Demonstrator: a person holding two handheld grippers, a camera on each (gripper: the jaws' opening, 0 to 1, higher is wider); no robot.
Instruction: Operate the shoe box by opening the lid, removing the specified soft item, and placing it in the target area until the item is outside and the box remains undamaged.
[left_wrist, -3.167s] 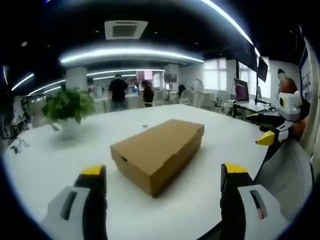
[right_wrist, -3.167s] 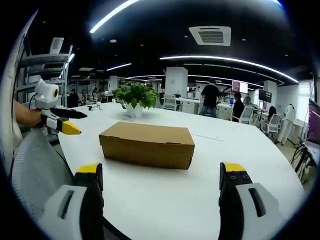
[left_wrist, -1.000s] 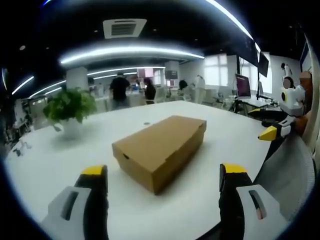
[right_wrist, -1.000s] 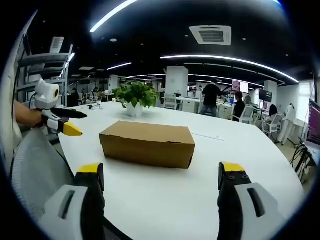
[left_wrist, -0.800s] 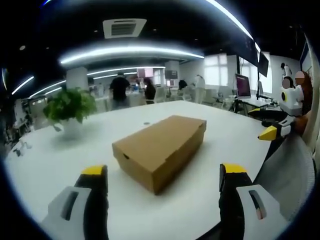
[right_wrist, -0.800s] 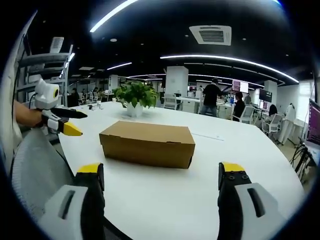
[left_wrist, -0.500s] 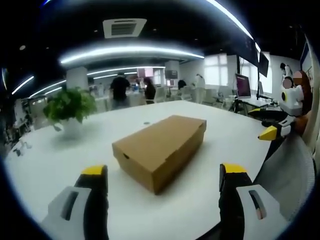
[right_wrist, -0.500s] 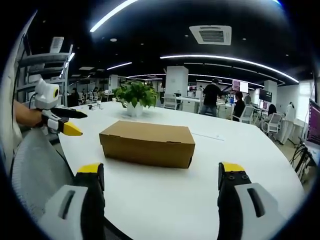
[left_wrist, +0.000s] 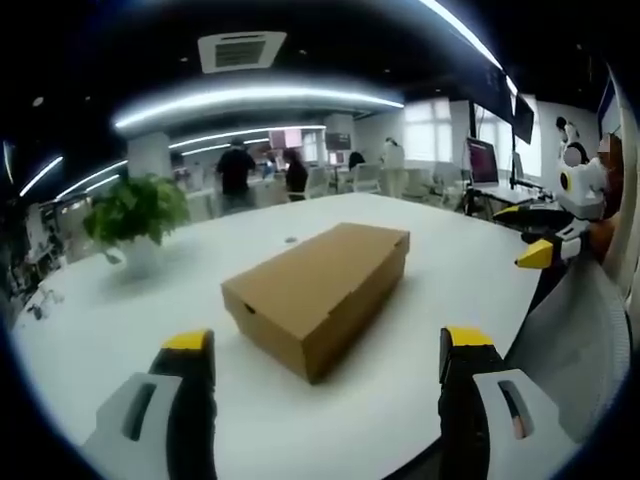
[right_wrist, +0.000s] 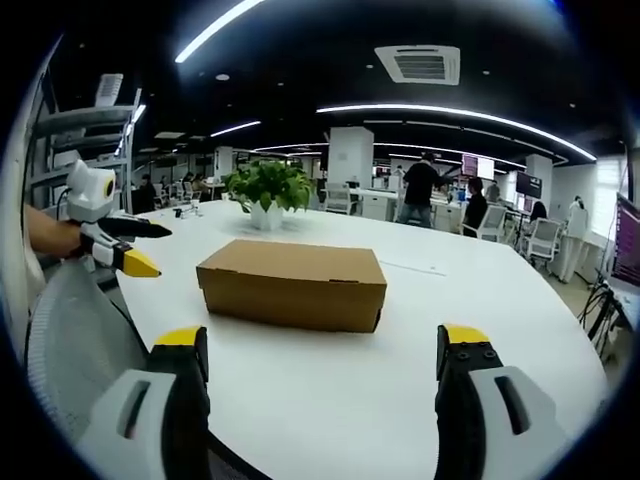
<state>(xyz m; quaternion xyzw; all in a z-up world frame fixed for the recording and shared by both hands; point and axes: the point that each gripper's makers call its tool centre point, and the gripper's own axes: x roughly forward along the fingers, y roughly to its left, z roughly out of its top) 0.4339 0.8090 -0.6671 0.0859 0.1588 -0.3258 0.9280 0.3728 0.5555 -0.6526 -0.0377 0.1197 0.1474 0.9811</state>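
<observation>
Your left gripper (left_wrist: 325, 350) and right gripper (right_wrist: 320, 345): jaws spread wide, holding nothing. Shoe box (left_wrist: 318, 285), lid closed, lies on the white table (left_wrist: 110, 315) ahead of both, between the jaws, well apart from them. Potted plant (right_wrist: 268, 190) stands beyond.

shoe box (left_wrist: 315, 291): plain brown cardboard, matt, smooth, lid same board | worktop (right_wrist: 330, 385): white, smooth, slight sheen | left hand-held gripper (left_wrist: 326, 410): black jaws, yellow tips, pale grey plastic shells | right hand-held gripper (right_wrist: 322, 405): same plastics | potted plant (right_wrist: 268, 190): leafy green, white glossy pot
</observation>
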